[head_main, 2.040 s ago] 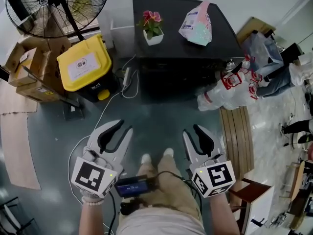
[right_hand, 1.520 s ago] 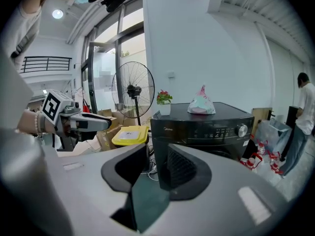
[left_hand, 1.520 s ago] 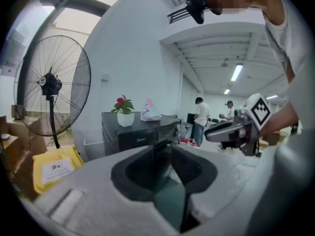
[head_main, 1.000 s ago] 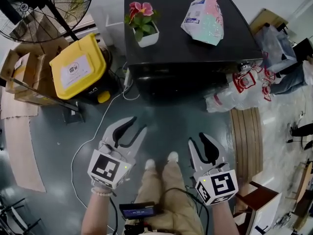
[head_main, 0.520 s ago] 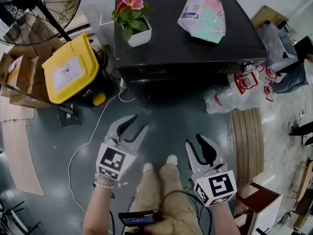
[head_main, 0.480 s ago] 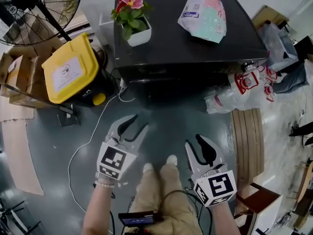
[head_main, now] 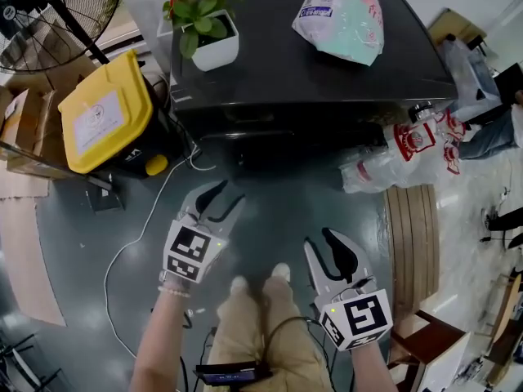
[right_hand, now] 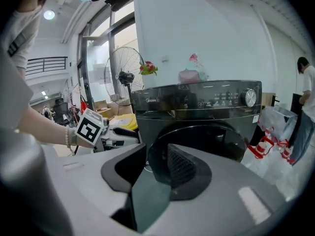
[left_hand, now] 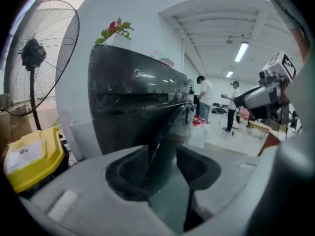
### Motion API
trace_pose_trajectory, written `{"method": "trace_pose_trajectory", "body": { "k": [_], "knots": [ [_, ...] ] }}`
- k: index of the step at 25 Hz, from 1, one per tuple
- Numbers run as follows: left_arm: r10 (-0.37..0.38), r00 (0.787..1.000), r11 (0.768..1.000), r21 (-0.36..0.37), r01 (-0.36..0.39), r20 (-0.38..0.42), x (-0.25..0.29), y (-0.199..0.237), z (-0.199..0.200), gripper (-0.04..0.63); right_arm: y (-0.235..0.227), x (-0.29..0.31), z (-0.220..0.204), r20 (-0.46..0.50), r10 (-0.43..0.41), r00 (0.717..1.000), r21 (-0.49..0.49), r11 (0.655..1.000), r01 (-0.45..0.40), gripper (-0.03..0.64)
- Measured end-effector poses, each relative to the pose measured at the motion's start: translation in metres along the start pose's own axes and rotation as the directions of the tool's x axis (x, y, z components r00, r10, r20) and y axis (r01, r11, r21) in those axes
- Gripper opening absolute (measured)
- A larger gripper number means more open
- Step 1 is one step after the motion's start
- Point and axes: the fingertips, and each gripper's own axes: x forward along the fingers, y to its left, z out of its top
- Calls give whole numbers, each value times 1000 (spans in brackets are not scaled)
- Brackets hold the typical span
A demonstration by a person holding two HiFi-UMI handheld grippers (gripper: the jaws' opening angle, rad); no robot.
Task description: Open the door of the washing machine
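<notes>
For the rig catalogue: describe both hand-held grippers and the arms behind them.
The left hand-held gripper and the right hand-held gripper are pale grey shells with curved jaws padded in ribbed black, each bearing a white cube of black square markers. The left's empty jaws have just been opening. Forearms are bare; a pale bracelet circles the left wrist.

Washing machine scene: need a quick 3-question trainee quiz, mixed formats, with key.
1. True or false: the door of the washing machine is already open.
2. What stands on top of the machine along with the bag? A) a potted flower B) a kettle C) a toolbox
3. Short answer: what colour is the bin on the floor beside the machine?

Key: 1 false, it is shut; 2 A; 3 yellow.
</notes>
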Motion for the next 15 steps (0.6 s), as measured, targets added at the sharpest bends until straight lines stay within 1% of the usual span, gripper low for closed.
{"method": "trace_pose_trajectory", "body": {
  "k": [3,6,11,15],
  "knots": [
    [-3,1000,1000,11,3,-13,17,2,-9,172,-7,1,-9,-8,1,1000,1,1000,-1,120],
    [-1,999,1000,16,1,-43,34,5,-20,175,-13,1,-15,-16,1,1000,4,1000,-1,120],
    [10,997,999,36,-8,-70,57,11,-31,176,-18,0,-18,-1,2,1000,1,1000,-2,120],
    [27,996,999,31,-25,-81,71,14,-36,178,-22,0,-26,-3,-3,1000,13,1000,3,120]
  ]
}}
